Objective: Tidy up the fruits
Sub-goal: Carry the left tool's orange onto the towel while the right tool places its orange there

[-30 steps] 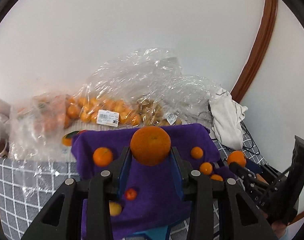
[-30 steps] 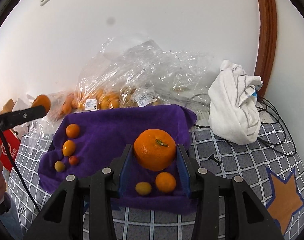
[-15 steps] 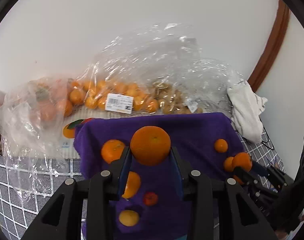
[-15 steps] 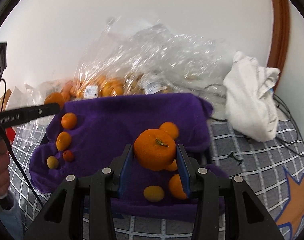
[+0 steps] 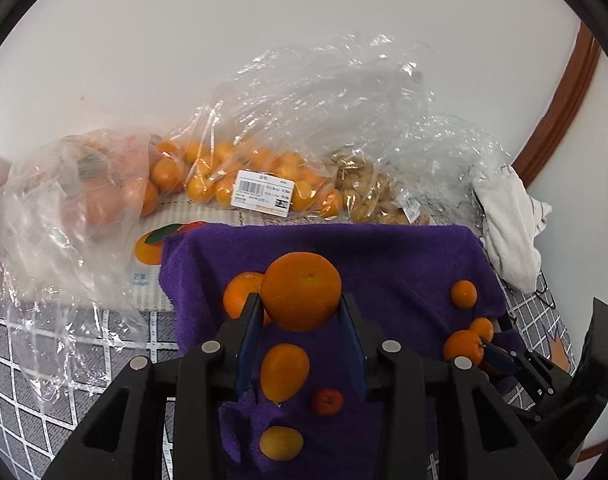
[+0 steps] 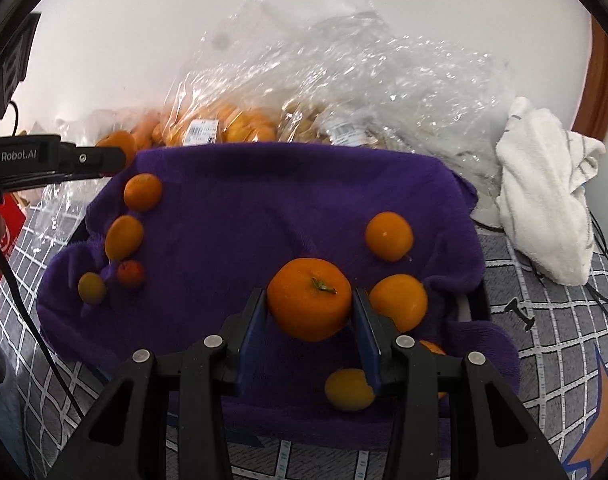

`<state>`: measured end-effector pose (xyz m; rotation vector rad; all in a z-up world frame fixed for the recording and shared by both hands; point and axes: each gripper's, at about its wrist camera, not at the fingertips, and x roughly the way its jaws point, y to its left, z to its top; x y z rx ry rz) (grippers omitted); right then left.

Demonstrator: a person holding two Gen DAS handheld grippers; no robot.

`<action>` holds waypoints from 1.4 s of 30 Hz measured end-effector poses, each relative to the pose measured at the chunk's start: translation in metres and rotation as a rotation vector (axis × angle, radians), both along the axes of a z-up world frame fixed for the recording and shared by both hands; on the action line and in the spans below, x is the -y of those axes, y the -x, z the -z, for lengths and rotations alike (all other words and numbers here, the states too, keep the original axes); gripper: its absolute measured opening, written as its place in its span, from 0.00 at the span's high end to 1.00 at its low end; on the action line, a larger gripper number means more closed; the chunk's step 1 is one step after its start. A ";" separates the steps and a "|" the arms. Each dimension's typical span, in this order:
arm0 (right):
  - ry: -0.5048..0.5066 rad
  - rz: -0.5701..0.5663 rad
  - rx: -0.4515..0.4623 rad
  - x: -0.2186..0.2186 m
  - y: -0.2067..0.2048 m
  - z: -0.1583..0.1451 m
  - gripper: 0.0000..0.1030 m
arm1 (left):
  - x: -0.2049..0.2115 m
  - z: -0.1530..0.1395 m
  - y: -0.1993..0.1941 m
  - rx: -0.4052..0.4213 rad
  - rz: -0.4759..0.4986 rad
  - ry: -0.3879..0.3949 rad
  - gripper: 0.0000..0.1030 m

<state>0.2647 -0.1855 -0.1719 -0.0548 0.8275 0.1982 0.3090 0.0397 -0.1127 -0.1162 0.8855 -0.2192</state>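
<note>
Left wrist view: the left tongs (image 5: 301, 312) clamp a large round orange (image 5: 301, 291) between their blue pads, above the near left part of a purple terry towel (image 5: 384, 256) spread over a grey checked cloth (image 5: 35, 360). Behind the held fruit, partly hidden, lies another orange mandarin (image 5: 239, 294). Below it on the towel sit an oval orange kumquat (image 5: 284, 372), a small red-orange fruit (image 5: 327, 401) and a yellow kumquat (image 5: 281, 443). Toward the towel's right edge the right tongs (image 5: 482, 350) carry a stemmed orange tangerine (image 5: 462, 346), with two small mandarins near it. Along the towel's far edge lie clear plastic bags of oranges (image 5: 239, 176) bearing a white barcode label (image 5: 263, 198), and a crumpled white cloth (image 5: 508, 232) sits at the far right corner.

Right wrist view: the right tongs (image 6: 310, 312) grip the stemmed orange tangerine (image 6: 310, 299), stem up, over the towel's (image 6: 263, 200) near right part. Two orange mandarins lie just to its right, and a yellow kumquat near the right pad. Four small fruits line the towel's left edge. The left tongs enter at the far left corner; here only their side shows.
</note>
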 end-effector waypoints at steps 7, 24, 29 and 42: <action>-0.012 -0.004 -0.020 0.004 0.004 0.003 0.58 | 0.015 0.008 0.000 -0.023 0.028 -0.038 0.64; -0.038 0.118 0.045 0.049 0.042 -0.015 0.46 | 0.055 0.031 0.000 -0.120 0.142 -0.104 0.64; -0.048 0.142 0.056 0.055 0.041 -0.018 0.46 | 0.063 0.038 0.001 -0.148 0.155 -0.140 0.64; -0.031 0.182 0.052 0.058 0.046 -0.020 0.46 | 0.071 0.049 0.000 -0.183 0.177 -0.216 0.63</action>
